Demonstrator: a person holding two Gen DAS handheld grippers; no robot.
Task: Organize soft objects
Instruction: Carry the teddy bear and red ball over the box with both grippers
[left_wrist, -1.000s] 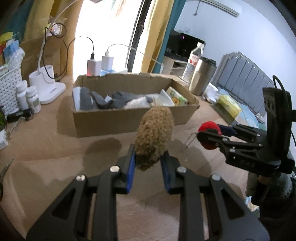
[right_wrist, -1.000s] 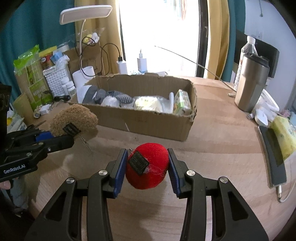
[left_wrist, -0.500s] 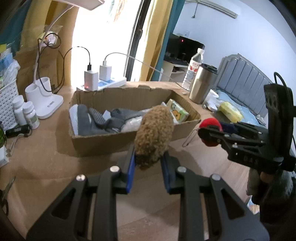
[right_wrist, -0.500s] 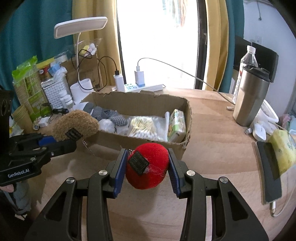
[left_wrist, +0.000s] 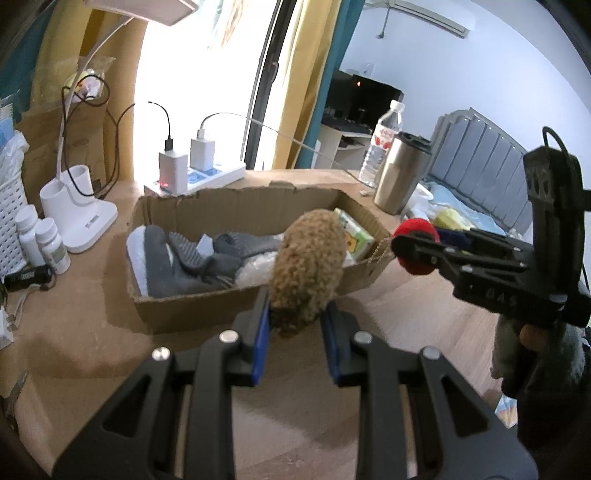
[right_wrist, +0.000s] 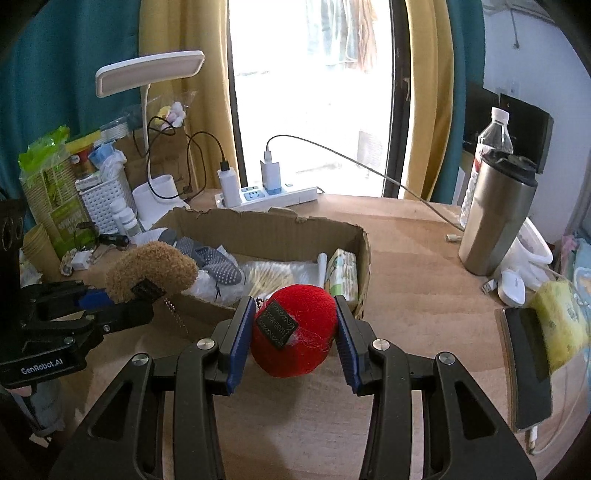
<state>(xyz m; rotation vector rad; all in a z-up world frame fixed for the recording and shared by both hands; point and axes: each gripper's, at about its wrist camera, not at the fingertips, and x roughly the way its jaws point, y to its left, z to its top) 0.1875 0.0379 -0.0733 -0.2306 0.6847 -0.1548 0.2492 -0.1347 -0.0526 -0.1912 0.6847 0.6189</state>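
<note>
On the tabletop (right_wrist: 406, 266) a cardboard box (right_wrist: 365, 254) is seen open at the top, and both grippers are held just in front of its near wall. The left gripper (left_wrist: 295, 325) is clamped on a brown plush (left_wrist: 306, 266), whose curly body stands up between the blue pads and overlaps the near wall of the box in the left wrist view. The right gripper (right_wrist: 291, 332) is clamped on a red plush (right_wrist: 295, 332), on which a dark tag is seen, facing the camera. In the right wrist view the red plush is held before the right end of the near wall, and the left gripper with its brown plush is seen to the left, over the left part of that wall. A bead chain hangs from the brown plush.

Inside the box, grey socks (left_wrist: 184, 258) are laid toward the left, a clear bag of cotton swabs (right_wrist: 273, 273) lies in the middle, and a tissue pack (right_wrist: 343, 273) stands against the right wall.

Behind the box a power strip (right_wrist: 273, 194) with two chargers is placed by the window, and a white lamp (right_wrist: 147, 70) stands at the left beside a white basket (right_wrist: 103, 199). A steel tumbler (right_wrist: 495, 218) and a water bottle (right_wrist: 491, 136) stand well apart from the box at the right. A phone (right_wrist: 524, 365) lies near the right edge of the tabletop.
</note>
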